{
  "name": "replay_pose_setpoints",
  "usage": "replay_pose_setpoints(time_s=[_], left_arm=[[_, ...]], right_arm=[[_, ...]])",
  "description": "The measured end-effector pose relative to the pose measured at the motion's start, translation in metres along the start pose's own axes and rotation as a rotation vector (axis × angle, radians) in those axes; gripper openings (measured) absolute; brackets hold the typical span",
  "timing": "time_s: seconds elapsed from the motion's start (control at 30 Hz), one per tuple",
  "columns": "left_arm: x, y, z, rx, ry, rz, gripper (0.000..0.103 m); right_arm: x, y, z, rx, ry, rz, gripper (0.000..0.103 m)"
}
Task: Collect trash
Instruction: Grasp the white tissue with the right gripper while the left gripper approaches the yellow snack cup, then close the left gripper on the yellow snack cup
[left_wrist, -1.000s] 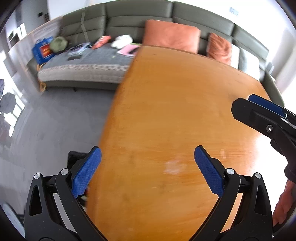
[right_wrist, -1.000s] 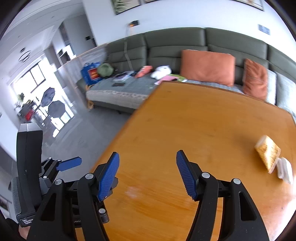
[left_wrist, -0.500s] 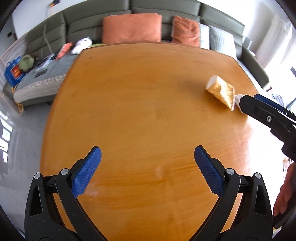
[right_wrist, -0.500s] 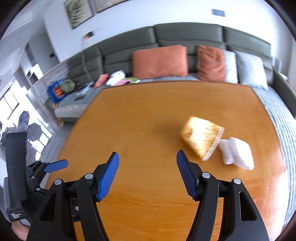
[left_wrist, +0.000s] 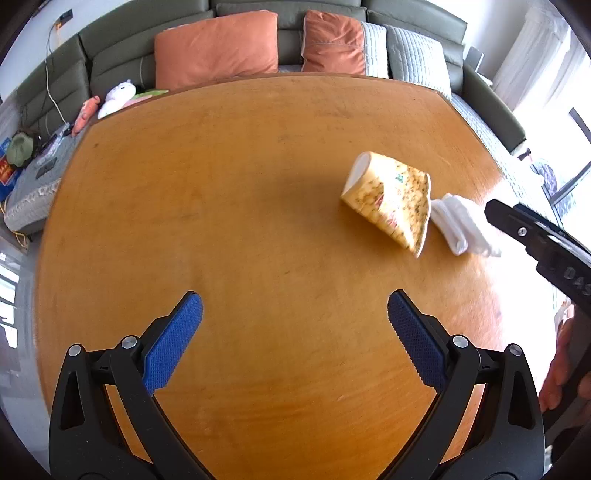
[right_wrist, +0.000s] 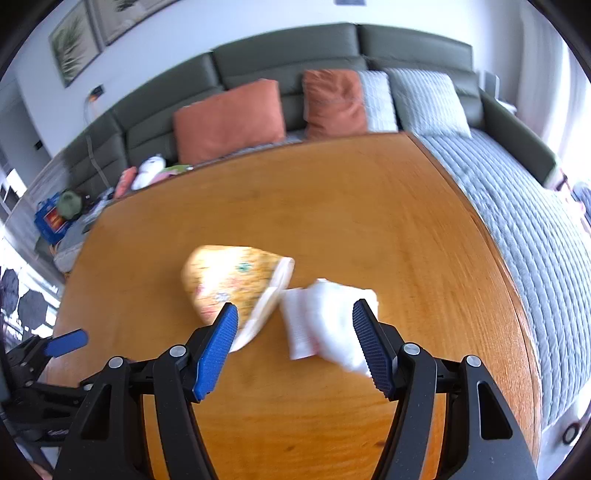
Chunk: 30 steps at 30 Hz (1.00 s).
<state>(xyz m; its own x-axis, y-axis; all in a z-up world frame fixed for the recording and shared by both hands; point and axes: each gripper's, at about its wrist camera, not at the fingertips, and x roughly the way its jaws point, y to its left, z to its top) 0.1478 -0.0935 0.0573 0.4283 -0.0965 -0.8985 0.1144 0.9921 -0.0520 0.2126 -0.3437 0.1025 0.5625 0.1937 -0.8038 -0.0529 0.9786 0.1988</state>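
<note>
Left gripper (left_wrist: 295, 325): jaws spread wide over bare table (left_wrist: 221, 221), nothing between the blue pads (left_wrist: 173, 343), nothing touched. Probably kept open and low as a free second tool, ready for whichever piece the other side leaves behind.

Ahead of those jaws and off to their right: paper cup (left_wrist: 388, 199), tipped on its side, crushed at the mouth, base turned toward the sofa (left_wrist: 110, 66). Lying like that because emptied and discarded, by the look of it; easy to pinch across the flattened rim. Just beside the cup's mouth, further right: crumpled white tissue (left_wrist: 458, 221), apparently touching the cup or nearly so.

Right gripper (right_wrist: 299, 332): jaws about half spread, gripping nothing. Tissue (right_wrist: 325, 317) sits between the pads at their tips, nearer the right pad; no pad seen pressing on it. Cup (right_wrist: 236, 280) lies just ahead of the left pad, its squashed rim partly hidden behind it. Aim judged to be the tissue first, with the opening already matched roughly to its width. Soft and light; liable to slide or bunch if pinched off-centre, and the left pad could nudge the cup on closing.

Count: one cup, one tissue, so two pieces of trash; two grippers; two orange cushions (left_wrist: 216, 48) plus pale ones on the sofa. No bin or bag in either view.
</note>
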Motion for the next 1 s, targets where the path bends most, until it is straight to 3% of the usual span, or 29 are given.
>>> replay_pose_setpoints(time_s=[0.37,0.4,0.47,0.53,0.77,1.0], left_arm=[[0.021,-0.030,0.018,-0.027,0.028,0.026,0.097],[0.023,-0.033,0.019,-0.037,0.030,0.035,0.097],[0.025,-0.036,0.023,-0.056,0.035,0.057,0.097],[0.029,-0.037,0.029,-0.092,0.038,0.073,0.097],[0.045,-0.047,0.051,-0.296,0.051,0.082,0.097],[0.070,-0.061,0.077,-0.563,0.096,0.074,0.097]], right_arm=[[0.053,-0.024,0.001,0.017,0.070,-0.042,0.065],[0.055,-0.026,0.001,0.013,0.073,-0.034,0.057],[0.056,-0.027,0.001,0.005,0.073,-0.022,0.028],[0.050,-0.030,0.000,0.014,0.050,-0.016,0.021],[0.029,-0.052,0.000,0.072,-0.003,-0.020,0.020],[0.015,-0.082,0.001,0.113,-0.022,-0.036,0.020]])
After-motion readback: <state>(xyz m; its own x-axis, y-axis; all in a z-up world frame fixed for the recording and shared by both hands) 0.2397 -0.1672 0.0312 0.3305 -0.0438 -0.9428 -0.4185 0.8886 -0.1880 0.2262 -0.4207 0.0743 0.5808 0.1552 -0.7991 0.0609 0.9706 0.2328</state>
